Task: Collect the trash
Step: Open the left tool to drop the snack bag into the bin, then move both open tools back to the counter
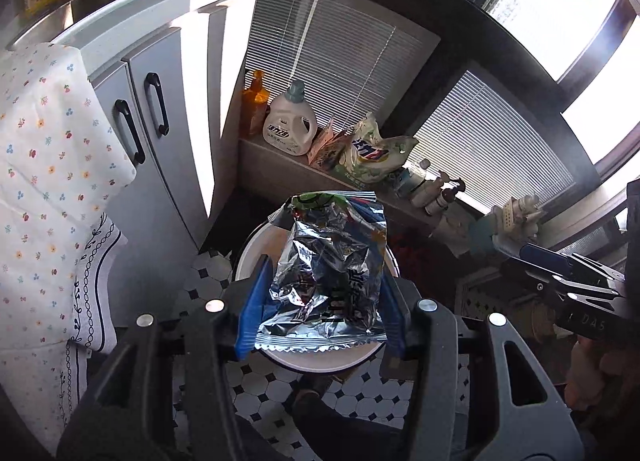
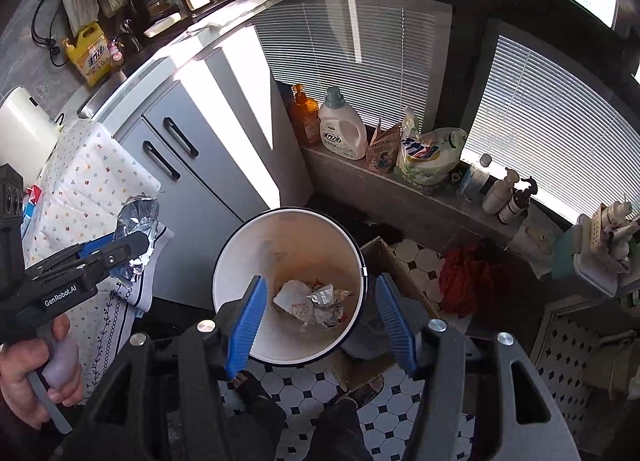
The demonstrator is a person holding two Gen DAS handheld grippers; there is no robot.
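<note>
Left gripper [image 1: 320,293] is clamped on a crumpled foil snack bag [image 1: 326,275], holding it directly above the white trash bin [image 1: 246,257]. Right gripper [image 2: 320,325] has its jaws spread wide with nothing between them, hovering over the same bin [image 2: 228,261]. Crumpled wrappers [image 2: 316,303] lie at the bin's bottom; bin stands on the tiled floor [image 2: 304,385] near the grey cabinet [image 2: 208,165].

Detergent jug [image 2: 343,129] (white); orange bottle [image 2: 305,117]
</note>
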